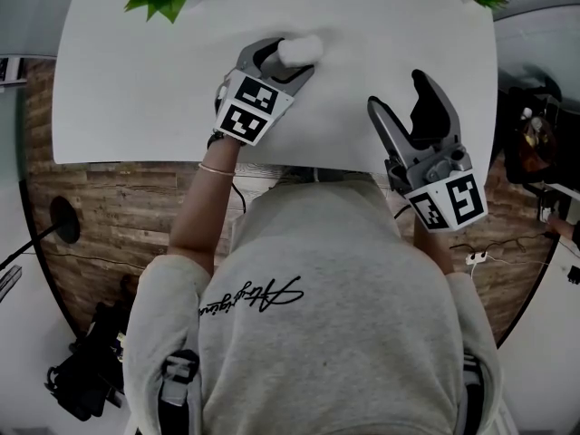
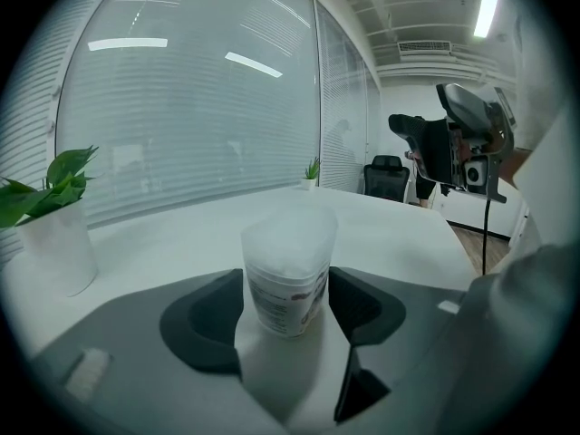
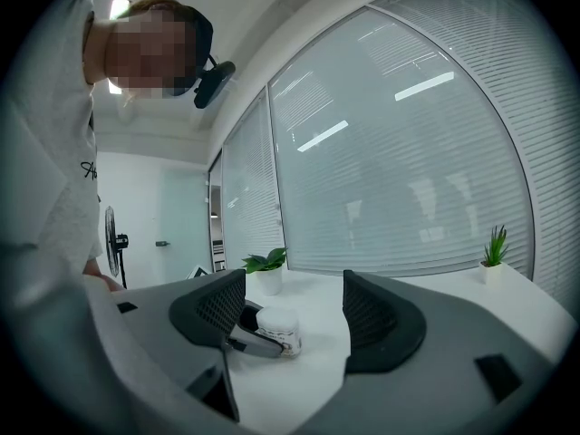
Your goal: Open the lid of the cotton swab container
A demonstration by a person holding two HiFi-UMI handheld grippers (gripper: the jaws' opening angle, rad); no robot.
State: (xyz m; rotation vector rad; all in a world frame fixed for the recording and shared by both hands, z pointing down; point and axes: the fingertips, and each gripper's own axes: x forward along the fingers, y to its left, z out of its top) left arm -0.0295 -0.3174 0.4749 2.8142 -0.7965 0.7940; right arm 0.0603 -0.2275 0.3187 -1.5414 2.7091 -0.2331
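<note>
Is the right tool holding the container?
No, the right tool stands open and apart from the container, which sits between the jaws of the left tool.

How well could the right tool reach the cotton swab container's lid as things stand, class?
Probably yes. The right tool is open, with only table between it and the cotton swab container; the left tool grips only its sides, leaving the top exposed.

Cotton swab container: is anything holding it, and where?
Yes. The left gripper holds the cotton swab container by the sides of its body, below the lid. The right gripper is open, holding nothing.
</note>
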